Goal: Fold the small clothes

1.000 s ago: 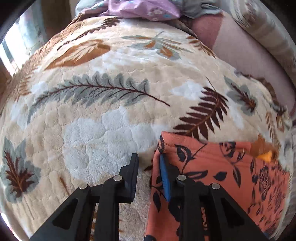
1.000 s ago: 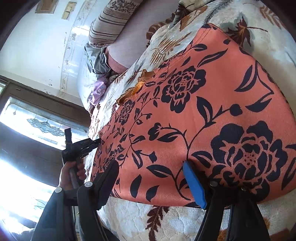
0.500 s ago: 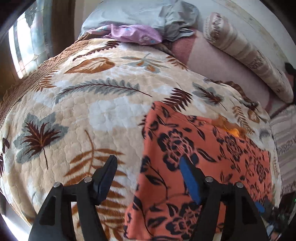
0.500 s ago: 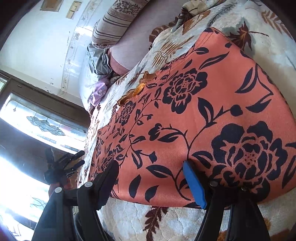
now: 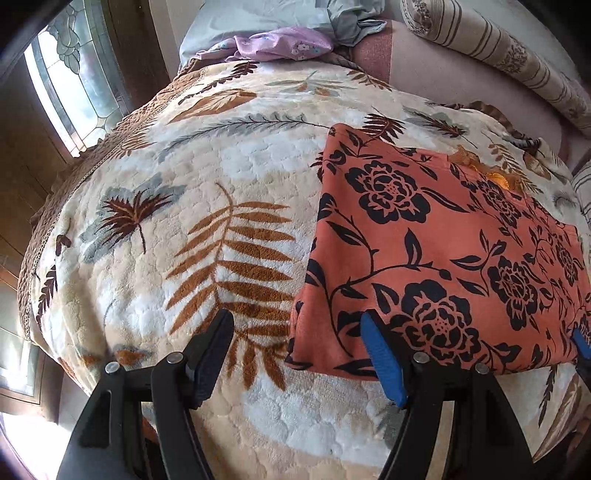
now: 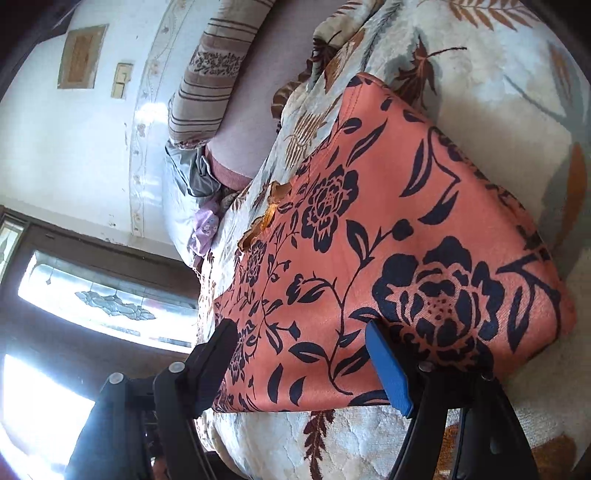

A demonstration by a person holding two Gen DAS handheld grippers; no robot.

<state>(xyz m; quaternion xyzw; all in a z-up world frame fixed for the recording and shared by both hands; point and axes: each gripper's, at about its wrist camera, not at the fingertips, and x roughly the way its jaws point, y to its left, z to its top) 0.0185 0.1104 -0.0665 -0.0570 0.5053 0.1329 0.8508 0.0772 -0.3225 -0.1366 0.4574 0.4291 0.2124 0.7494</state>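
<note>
An orange garment with dark flower print (image 5: 436, 236) lies folded flat on the leaf-patterned blanket (image 5: 207, 229). My left gripper (image 5: 301, 354) hovers over the garment's near left corner, open, and nothing is pinched between its pads. In the right wrist view the same garment (image 6: 388, 236) fills the middle. My right gripper (image 6: 301, 365) stands open at its near edge, with the cloth lying under the gap and the pads apart from it. A blue pad of the right gripper (image 5: 581, 343) peeks in at the right edge of the left wrist view.
A purple cloth (image 5: 280, 46) and a grey cloth (image 5: 343, 22) lie at the far end of the bed. A striped pillow (image 5: 491, 48) rests on a pink cushion (image 5: 436, 74). The bed drops off at the left, toward a window (image 5: 70, 85).
My left gripper opened and let go of the garment's edge, then drew back toward the near corner and rose a little. The right gripper shifted slightly and stays open.
</note>
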